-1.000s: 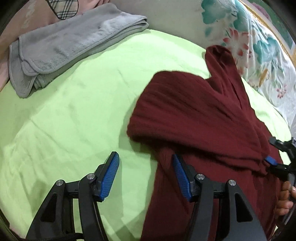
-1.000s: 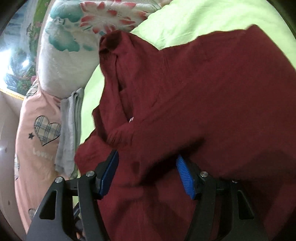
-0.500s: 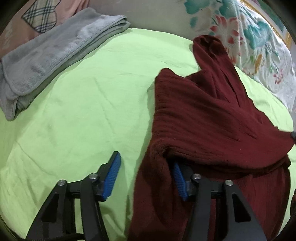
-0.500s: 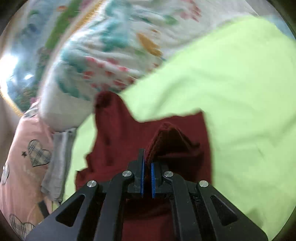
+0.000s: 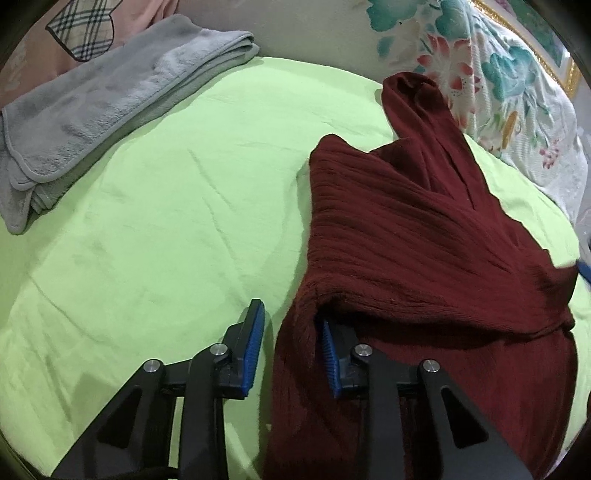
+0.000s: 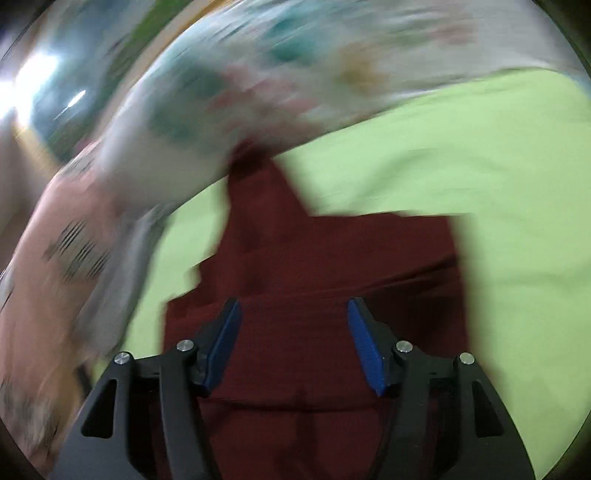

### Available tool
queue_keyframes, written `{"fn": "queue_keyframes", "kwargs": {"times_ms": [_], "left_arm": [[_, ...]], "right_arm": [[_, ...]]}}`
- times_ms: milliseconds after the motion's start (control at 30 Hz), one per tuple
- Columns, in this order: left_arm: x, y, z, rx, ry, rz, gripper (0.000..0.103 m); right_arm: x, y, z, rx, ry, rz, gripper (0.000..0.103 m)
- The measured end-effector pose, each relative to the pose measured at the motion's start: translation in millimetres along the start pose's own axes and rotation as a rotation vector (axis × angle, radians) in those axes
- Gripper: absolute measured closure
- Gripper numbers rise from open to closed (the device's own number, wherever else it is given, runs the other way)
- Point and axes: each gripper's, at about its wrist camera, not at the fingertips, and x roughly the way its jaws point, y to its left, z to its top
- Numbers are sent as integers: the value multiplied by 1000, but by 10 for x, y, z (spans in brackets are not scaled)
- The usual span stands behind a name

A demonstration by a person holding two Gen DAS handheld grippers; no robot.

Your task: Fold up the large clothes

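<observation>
A dark red ribbed sweater [image 5: 406, 229] lies partly folded on the light green bed sheet [image 5: 166, 221]; one sleeve reaches up toward the floral pillow. My left gripper [image 5: 291, 343] is open at the sweater's left edge, its right finger tucked under the folded layer, its left finger over bare sheet. In the right wrist view, which is blurred by motion, the sweater [image 6: 332, 258] lies flat below my right gripper [image 6: 293, 339], which is open with nothing between its pads.
A folded grey towel [image 5: 110, 107] lies at the sheet's far left. A pink pillow with a plaid heart [image 5: 81, 33] sits behind it. A floral pillow [image 5: 498, 81] lies at the far right, beside the sleeve end.
My right gripper, shut on a sweater fold half a second ago, has opened and let it go, and is moving. My left gripper stays open, its fingers a little closer together.
</observation>
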Motion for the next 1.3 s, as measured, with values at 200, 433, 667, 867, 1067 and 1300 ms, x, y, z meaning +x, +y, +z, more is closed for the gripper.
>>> {"fn": "queue_keyframes", "kwargs": {"times_ms": [200, 433, 667, 867, 1067, 1300], "left_arm": [[16, 52, 14, -17, 7, -46, 70], [41, 109, 23, -38, 6, -98, 72], [-81, 111, 30, -30, -48, -110, 98], [-79, 215, 1, -32, -34, -78, 98], [-151, 253, -25, 8, 3, -80, 93], [-489, 410, 97, -23, -59, -115, 86]], "right_arm": [[1407, 1097, 106, -216, 310, 209, 41], [2601, 1641, 46, -349, 513, 162, 41], [2732, 1877, 134, -331, 472, 301, 97], [2943, 1971, 27, -279, 447, 305, 97], [2679, 1654, 46, -191, 432, 310, 80], [1385, 781, 297, -129, 190, 147, 63]]}}
